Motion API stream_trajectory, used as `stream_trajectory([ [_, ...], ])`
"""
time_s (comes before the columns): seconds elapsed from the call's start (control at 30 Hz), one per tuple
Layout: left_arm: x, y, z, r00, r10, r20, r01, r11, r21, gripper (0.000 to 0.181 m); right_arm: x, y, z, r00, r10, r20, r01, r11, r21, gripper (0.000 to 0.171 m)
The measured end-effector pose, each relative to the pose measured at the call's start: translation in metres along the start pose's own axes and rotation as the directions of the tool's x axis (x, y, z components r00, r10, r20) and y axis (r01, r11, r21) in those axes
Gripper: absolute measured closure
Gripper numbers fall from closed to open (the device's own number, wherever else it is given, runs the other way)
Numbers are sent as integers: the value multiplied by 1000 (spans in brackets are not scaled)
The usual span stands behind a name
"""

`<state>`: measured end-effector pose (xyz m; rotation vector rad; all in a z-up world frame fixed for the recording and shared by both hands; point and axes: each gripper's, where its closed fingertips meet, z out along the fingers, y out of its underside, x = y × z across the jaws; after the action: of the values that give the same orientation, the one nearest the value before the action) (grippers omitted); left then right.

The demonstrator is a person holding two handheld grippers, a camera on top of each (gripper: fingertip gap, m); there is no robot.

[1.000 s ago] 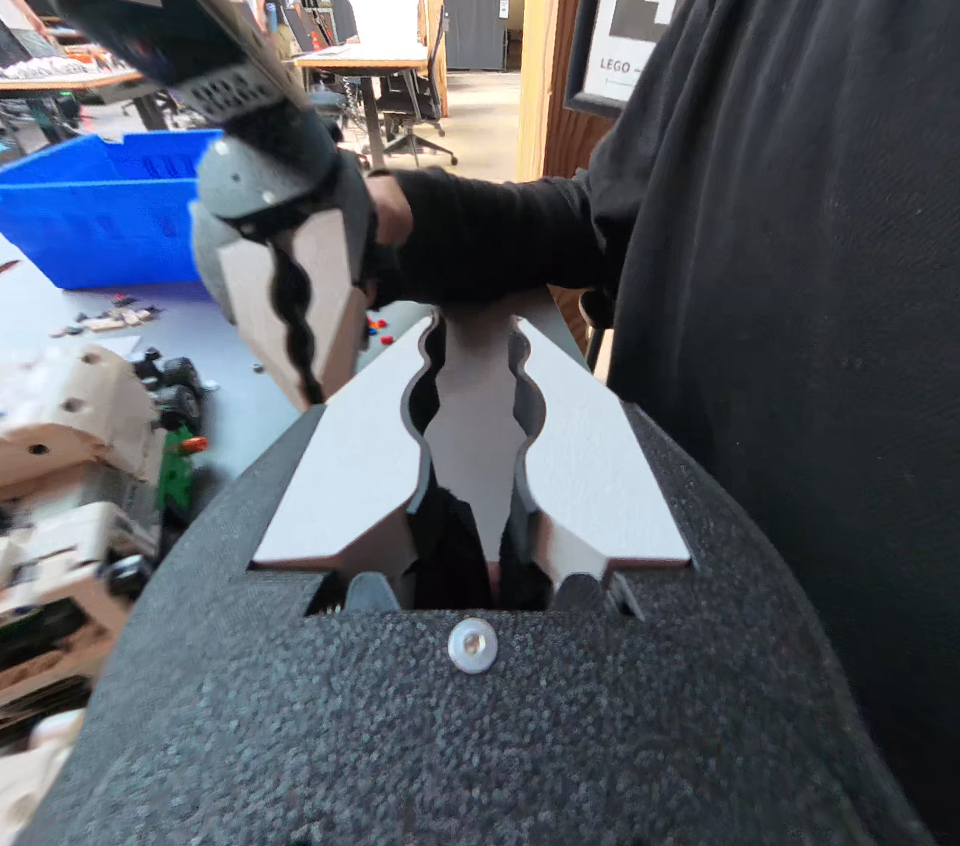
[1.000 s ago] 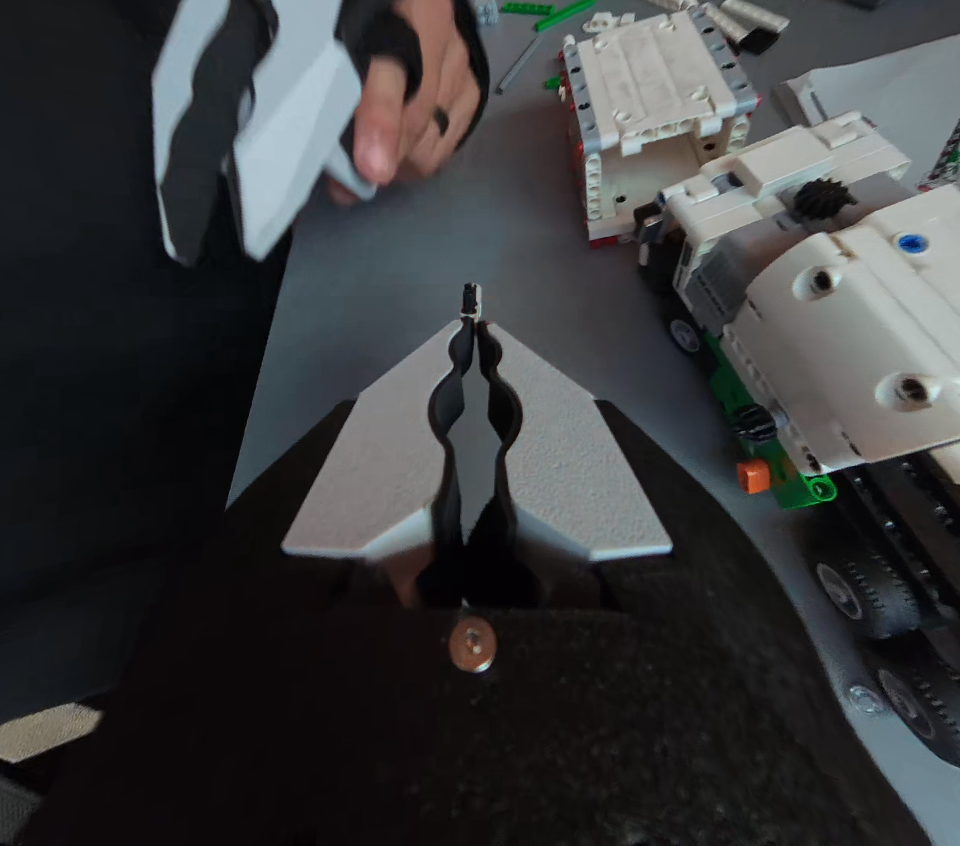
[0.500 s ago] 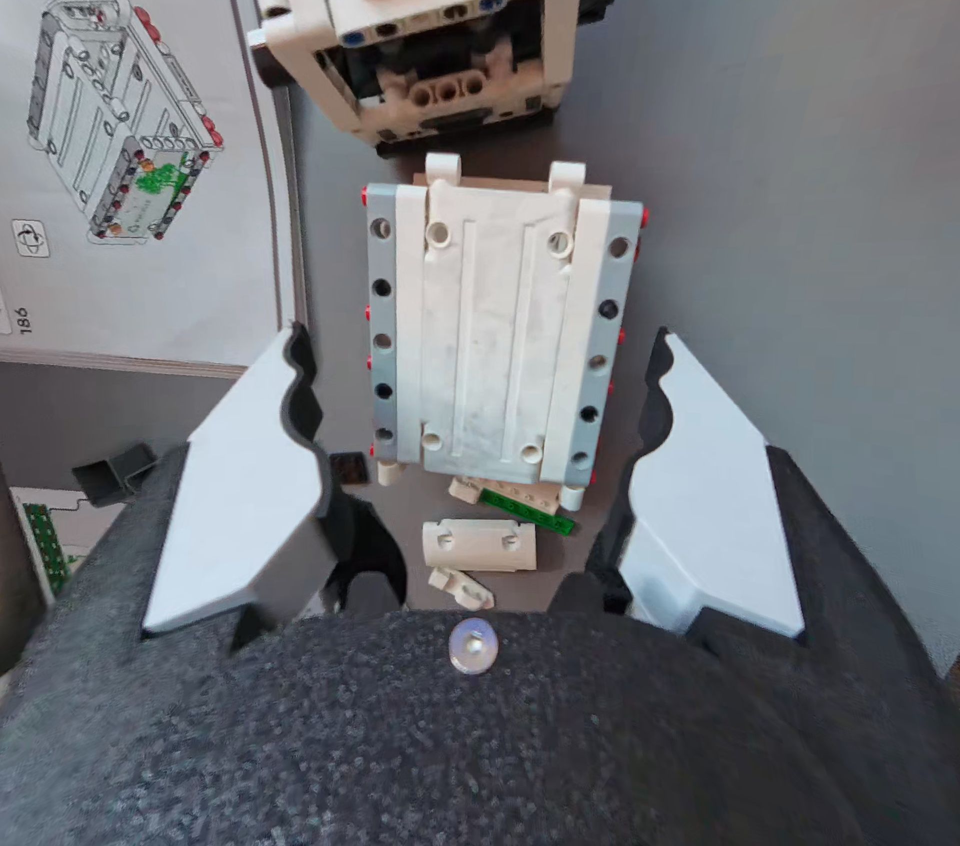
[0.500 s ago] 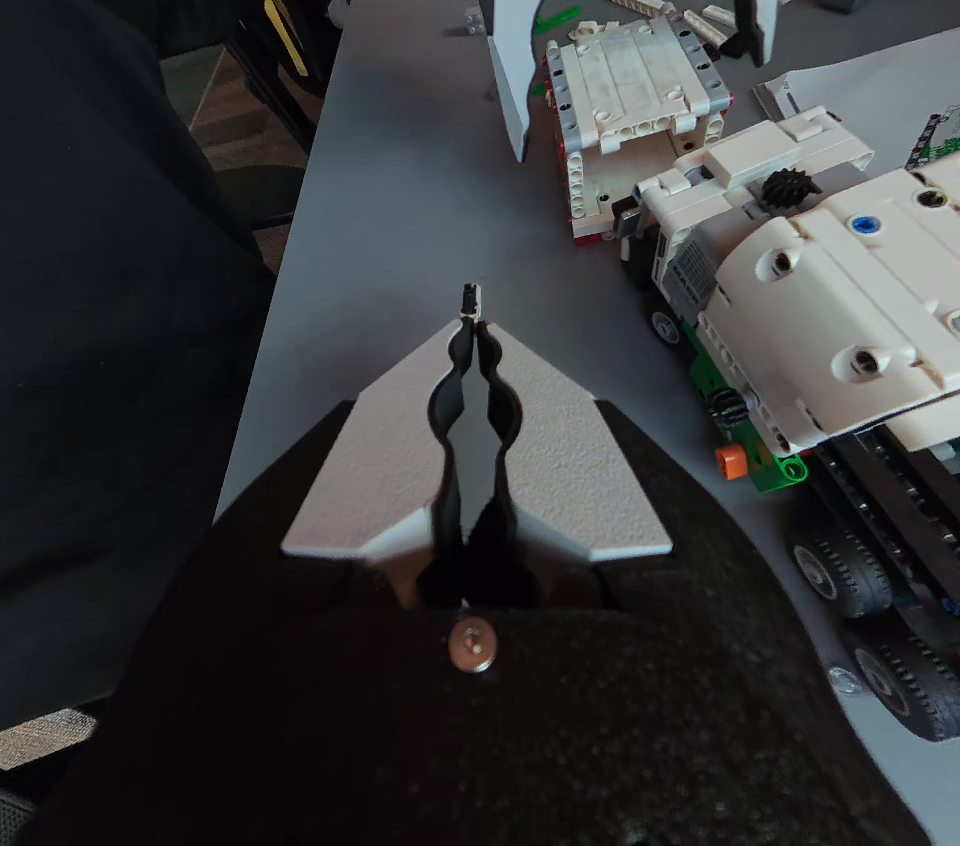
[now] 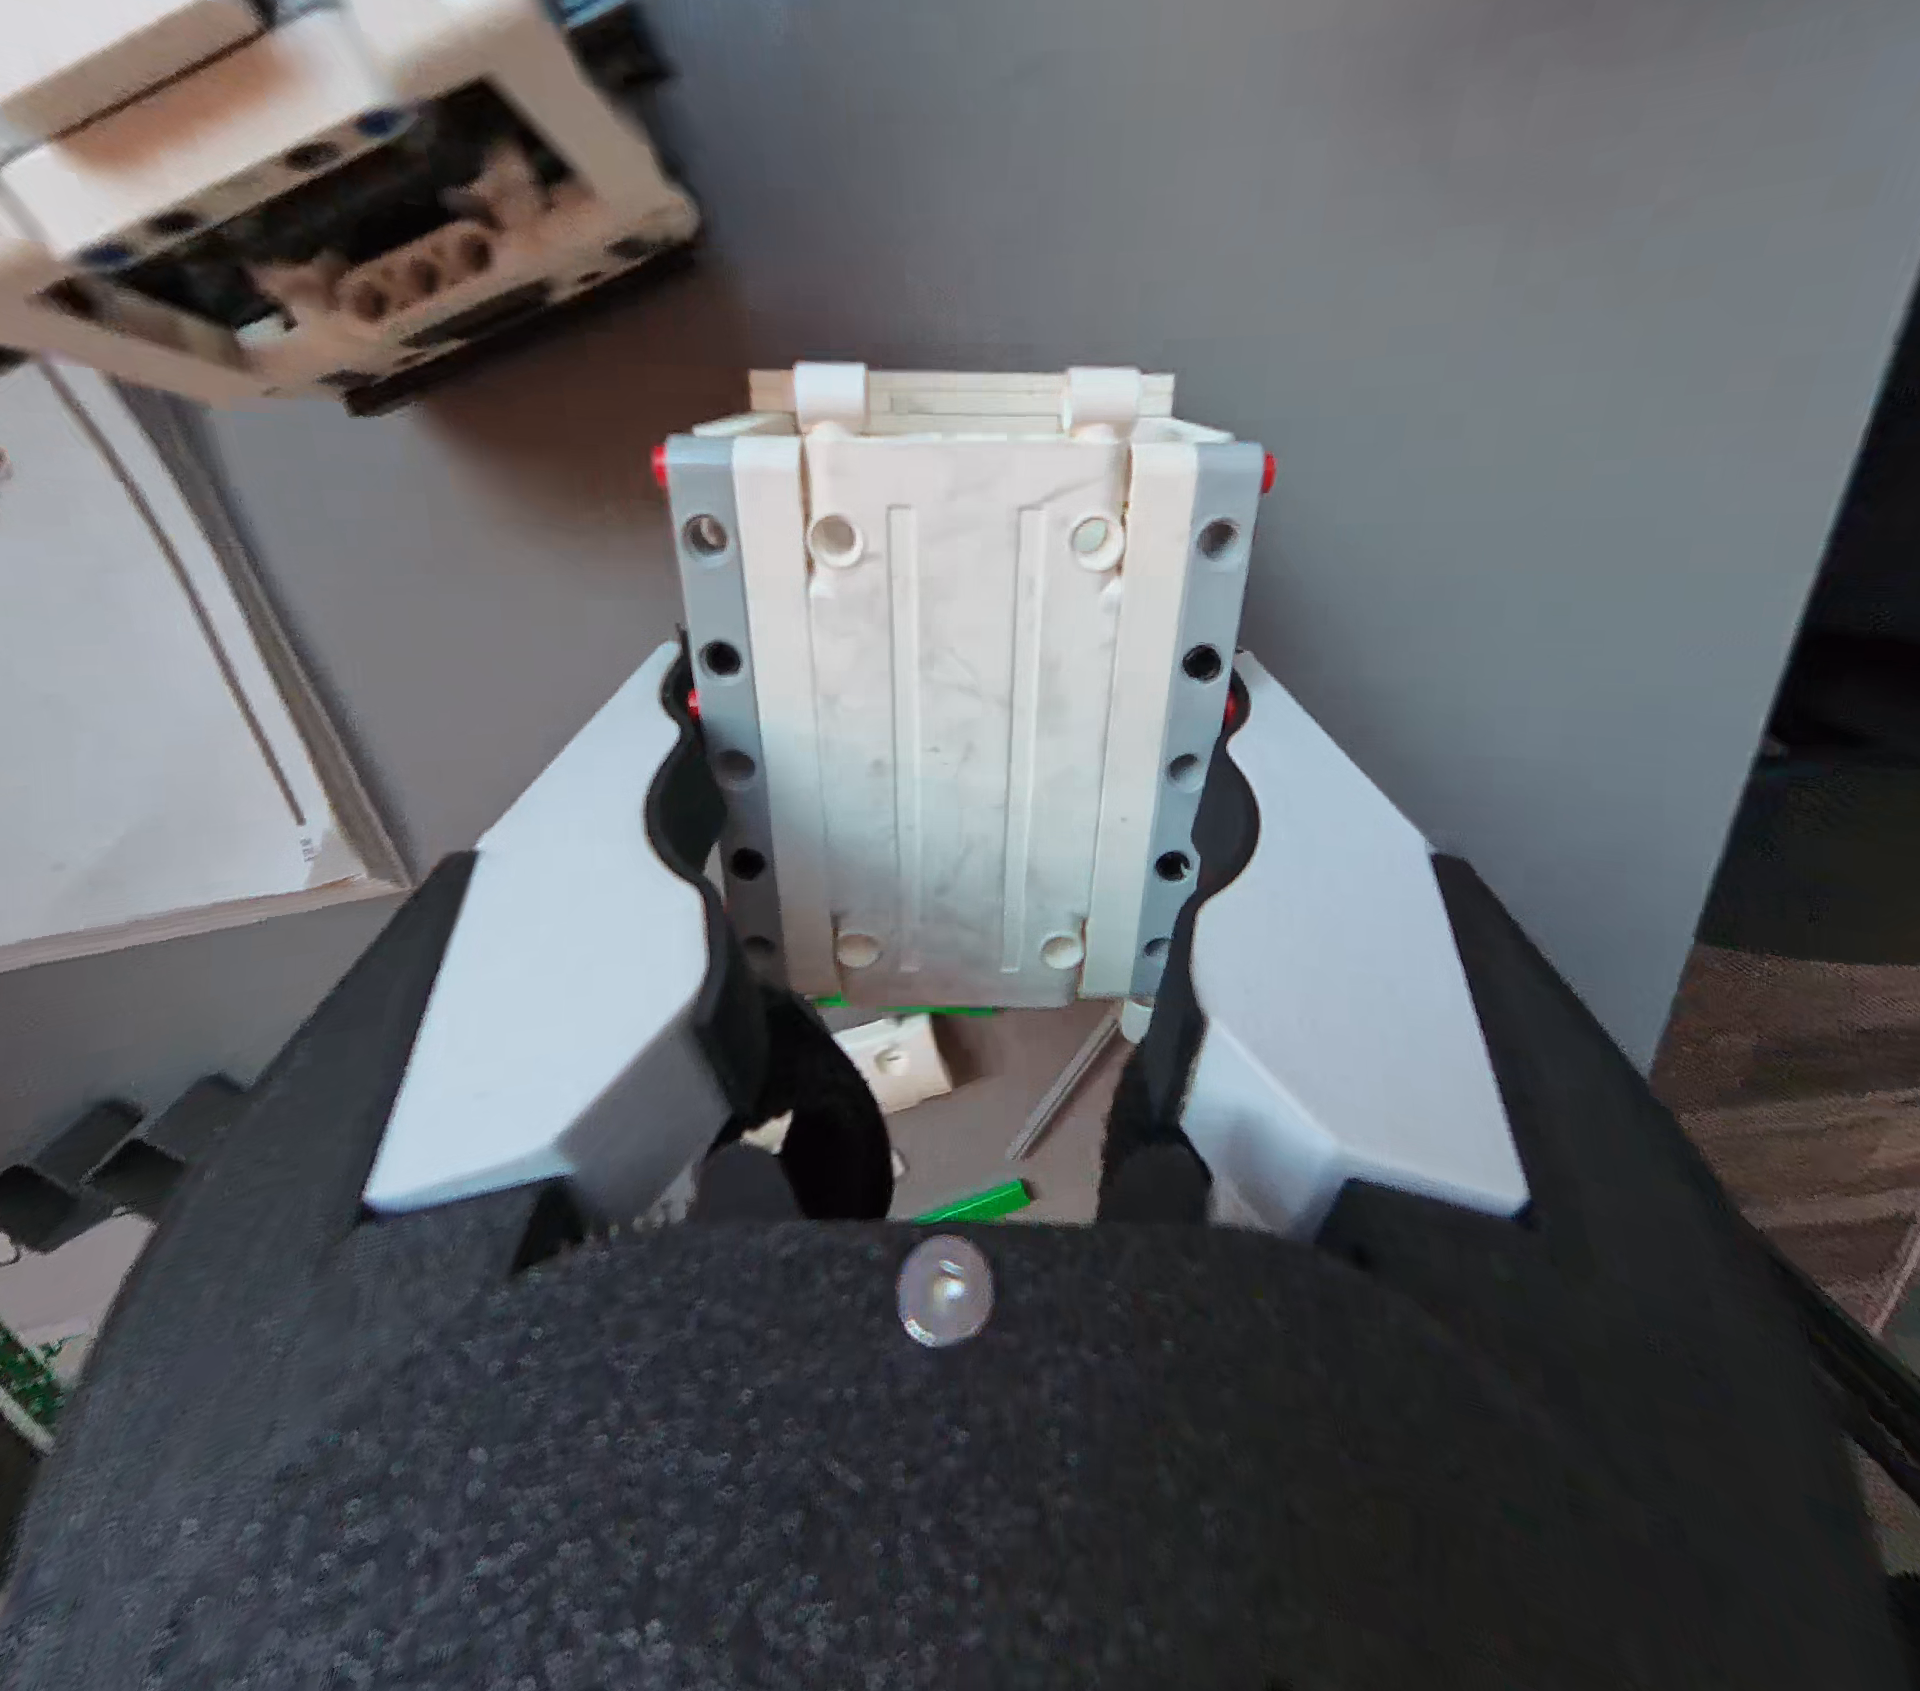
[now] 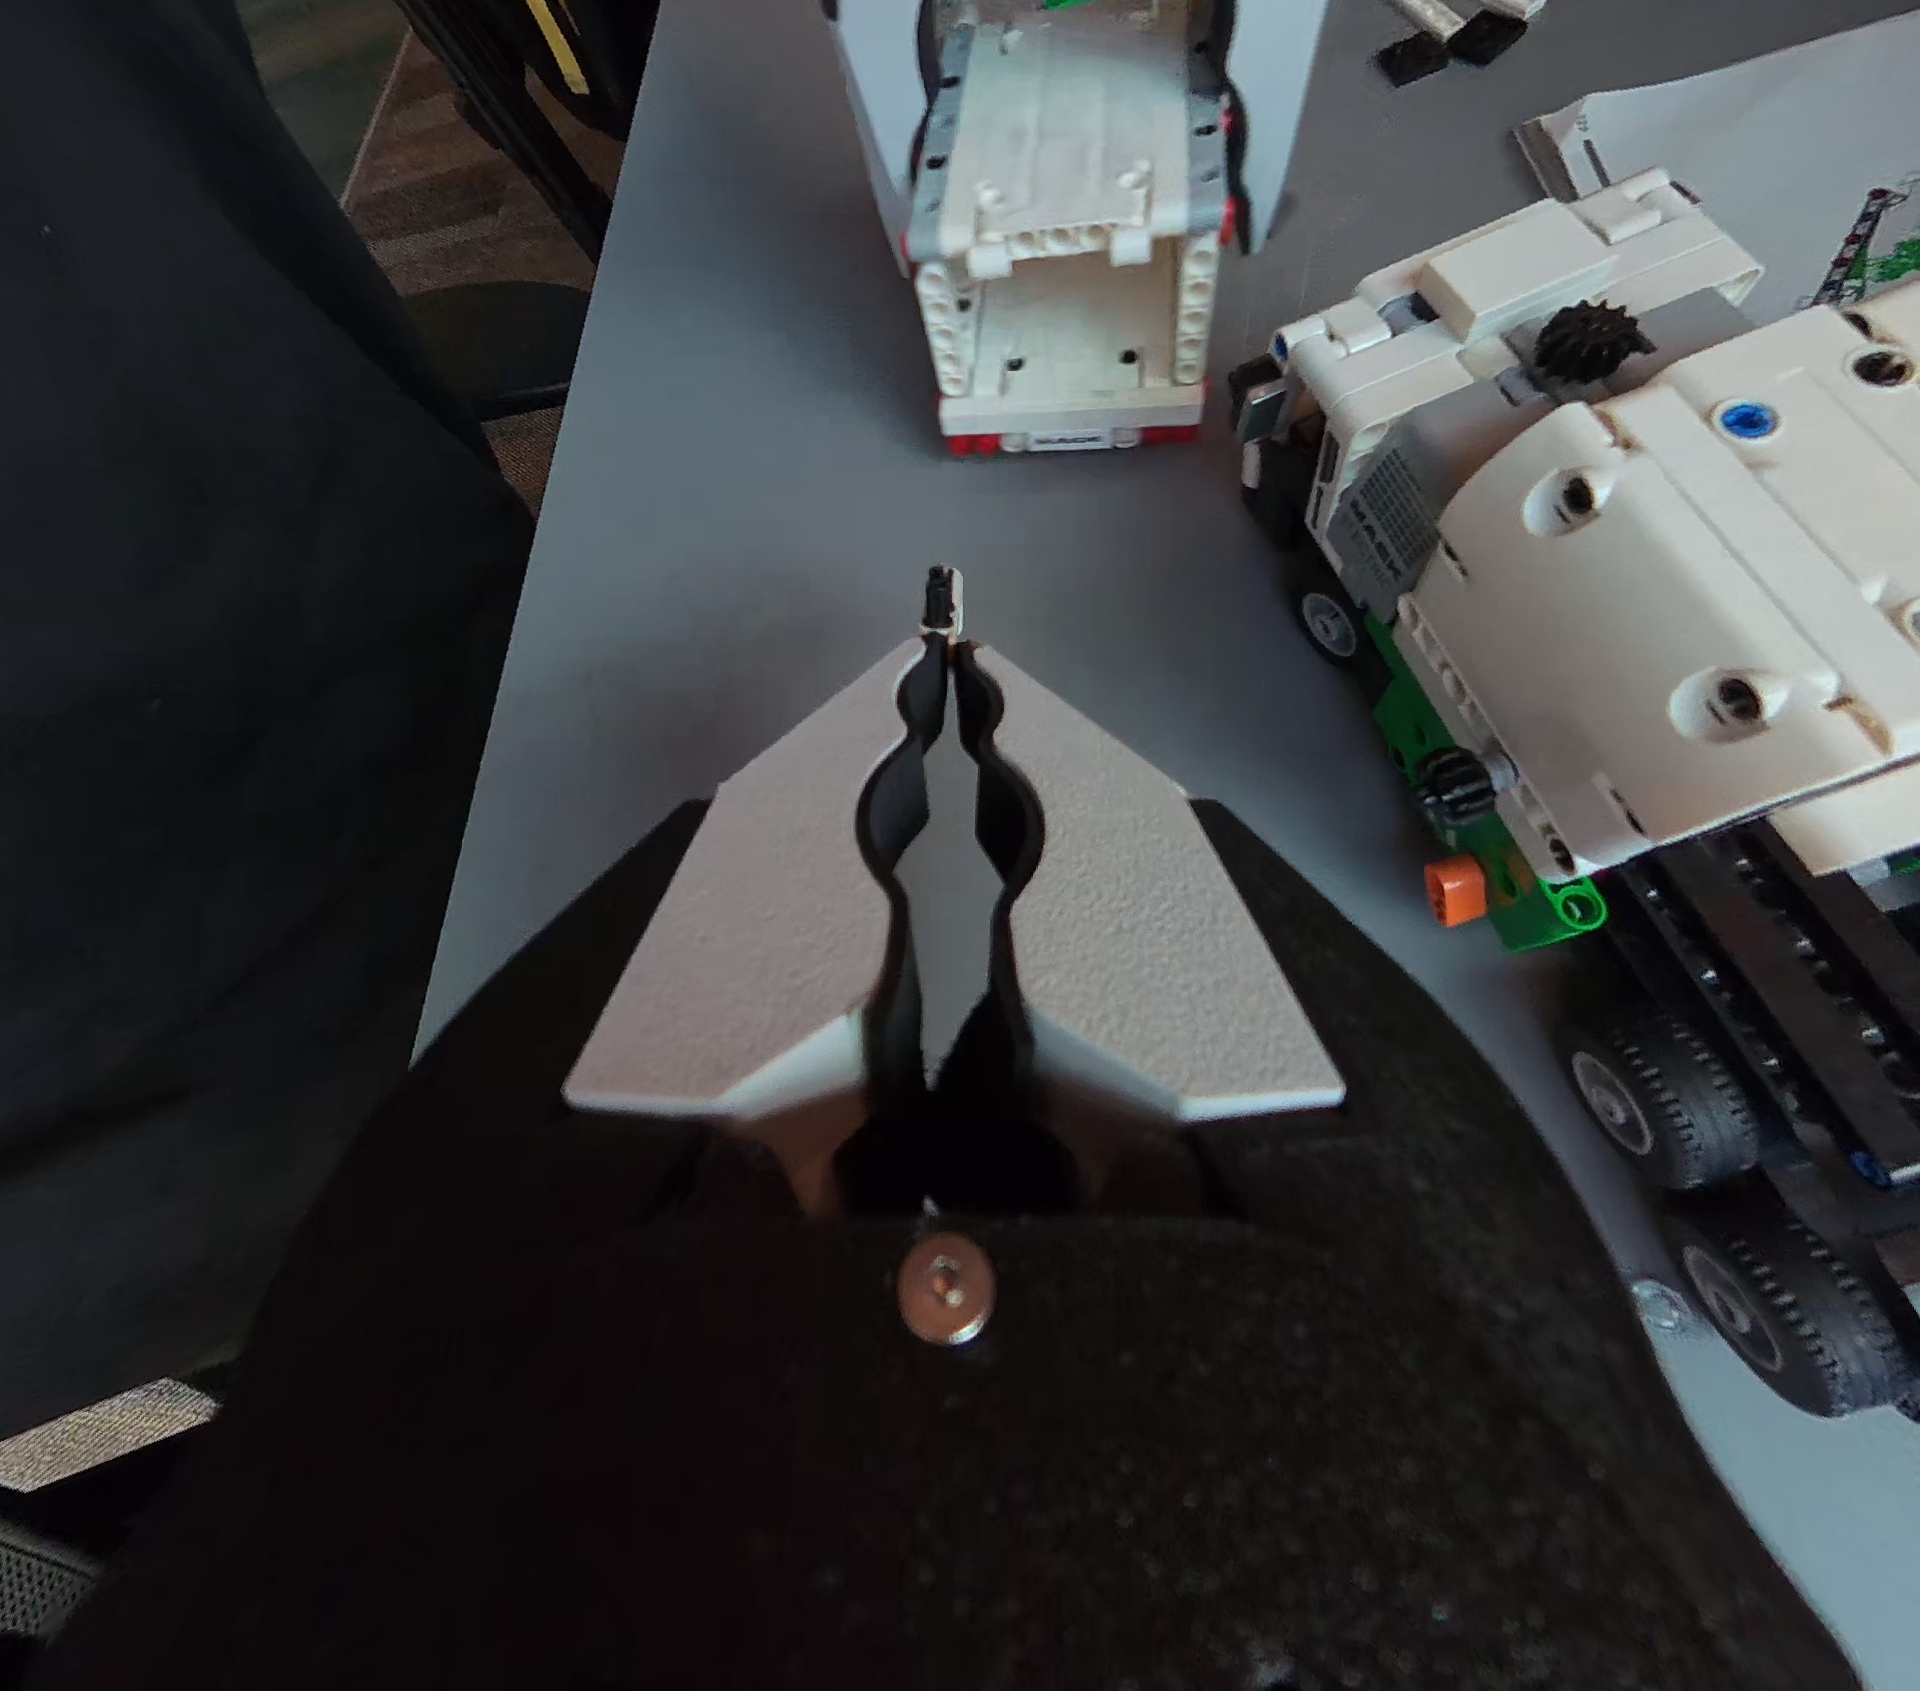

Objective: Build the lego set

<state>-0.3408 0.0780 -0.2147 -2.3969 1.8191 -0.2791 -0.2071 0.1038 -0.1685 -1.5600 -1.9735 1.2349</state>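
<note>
Grey tabletop (image 6: 748, 498) carries one white truck (image 6: 1621, 561) and one white box module (image 5: 966, 706) clamped by the left gripper (image 5: 961, 810), while the right gripper (image 6: 951, 654) pinches one small black pin (image 6: 940, 599).

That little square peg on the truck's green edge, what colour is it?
Orange, clearest in the right wrist view, low on the white truck.

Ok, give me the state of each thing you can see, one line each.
Left gripper: jaws closed on the white box's sides.
White box: upright on the table, open end facing the right gripper.
Right gripper: shut on a small black pin.
White truck: on its wheels, untouched.
</note>
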Motion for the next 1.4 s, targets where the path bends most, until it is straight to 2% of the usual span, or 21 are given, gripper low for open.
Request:
stream_trajectory([
  [0.03, 11, -4, 0, 1000, 29, -12, -29, 1000, 1, 90, -1, 1, -2, 1000, 5, 5, -5, 1000, -10, 171],
  [0.2, 55, -28, 11, 982, 187, -33, -187, 982, 5, 91, -8, 22, 0, 999, 16, 29, -12, 990, -140, 171],
  [0.33, 63, -41, 22, 969, 246, 8, -246, 969, -16, 92, -13, 28, 8, 998, 22, 56, -12, 985, -174, 171],
  [0.57, 66, -55, 24, 979, 205, 21, -205, 978, 43, 89, -18, 25, 9, 997, 12, 72, 0, 986, -164, 171],
  [0.67, 69, -66, 11, 988, 157, 6, -157, 978, 135, 85, -22, 19, 7, 997, -9, 76, 20, 990, -141, 171],
  [0.73, 70, -80, -6, 993, 118, -6, -113, 963, 245, 82, -24, 13, 4, 997, -28, 67, 36, 993, -113, 171],
  [0.87, 67, -121, -40, 997, -24, -77, 60, 864, 500, 128, -32, -7, -4, 995, -70, 71, 71, 997, -22, 171],
  [0.9, 69, -128, -42, 993, -41, -112, 95, 844, 528, 133, -34, -12, -6, 994, -80, 75, 80, 997, 4, 171],
  [0.97, 74, -133, -37, 988, -46, -148, 117, 845, 522, 137, -38, -22, -11, 992, -93, 88, 88, 994, 59, 171],
  [1.03, 68, -132, -28, 994, -57, -96, 98, 862, 498, 148, -41, -30, -18, 990, -94, 102, 82, 990, 117, 171],
  [1.2, 60, -146, -38, 992, -89, -87, 123, 800, 587, 176, -44, -50, -33, 988, -121, 100, 93, 966, 243, 171],
  [1.27, 58, -154, -49, 987, -111, -113, 158, 739, 655, 176, -43, -63, -40, 988, -128, 81, 94, 939, 331, 171],
  [1.33, 55, -165, -66, 981, -129, -144, 193, 639, 744, 176, -45, -80, -51, 988, -138, 76, 88, 885, 458, 170],
  [1.4, 51, -171, -86, 976, -140, -168, 217, 525, 823, 176, -46, -95, -63, 984, -162, 70, 92, 811, 578, 154],
])
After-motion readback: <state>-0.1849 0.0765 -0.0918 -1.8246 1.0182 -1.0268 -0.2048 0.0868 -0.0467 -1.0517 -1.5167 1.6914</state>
